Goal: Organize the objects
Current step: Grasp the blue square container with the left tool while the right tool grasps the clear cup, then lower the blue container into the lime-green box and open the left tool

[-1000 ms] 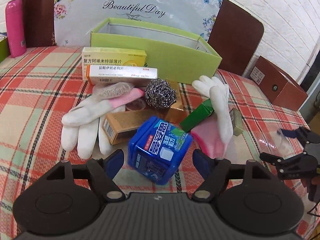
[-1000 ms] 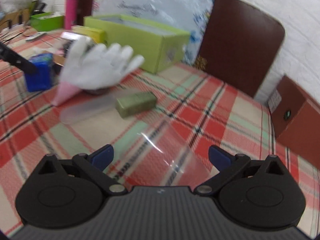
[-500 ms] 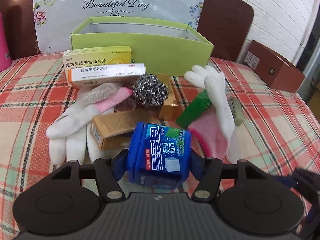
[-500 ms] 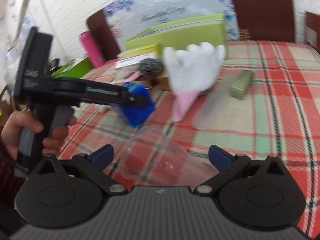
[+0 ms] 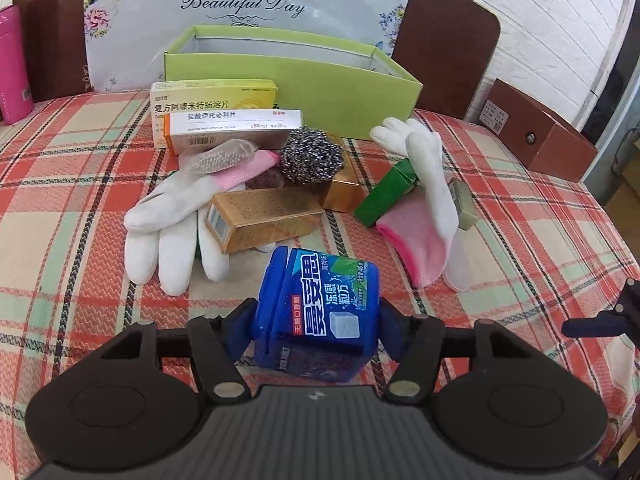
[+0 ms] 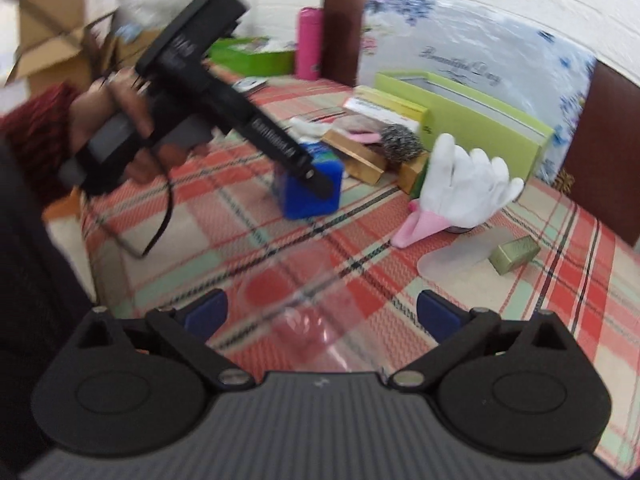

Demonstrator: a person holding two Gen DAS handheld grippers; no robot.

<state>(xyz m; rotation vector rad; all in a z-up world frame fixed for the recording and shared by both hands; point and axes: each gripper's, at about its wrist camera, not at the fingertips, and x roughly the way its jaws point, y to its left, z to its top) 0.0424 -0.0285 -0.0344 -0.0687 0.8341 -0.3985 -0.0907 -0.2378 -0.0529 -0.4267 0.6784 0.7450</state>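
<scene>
- The desk (image 5: 60, 184) is covered by a red, green and cream plaid cloth; all the loose things lie on it in front of the green box.
- The green box (image 5: 320, 88) is seen open-topped at the far edge of the desk, with a floral board reading "Beautiful Day" behind it.
- Two medicine cartons (image 5: 224, 120) are stacked just in front of the green box, at its left end.
- A white glove (image 5: 168, 224) lies flat in front of the cartons; a second glove (image 5: 428, 184), with a pink cuff, is draped to the right, in front of the box's right end.
- A gold carton (image 5: 264, 220) lies between the two gloves, nearer than the green box.
- The blue tub (image 5: 320, 312) is held nearest of all, well in front of the green box, tilted with its label upward.
- The left claw (image 5: 316, 332) is clamped on the blue tub, one pad pressed to each side; in the right wrist view it is seen gripped by a hand (image 6: 116, 128).
- A steel scourer (image 5: 312, 156) rests between the green box and the gold carton.
- The right claw (image 6: 320, 316) is held with its fingers wide apart over a clear plastic piece (image 6: 304, 312), blurred; contact cannot be told.
</scene>
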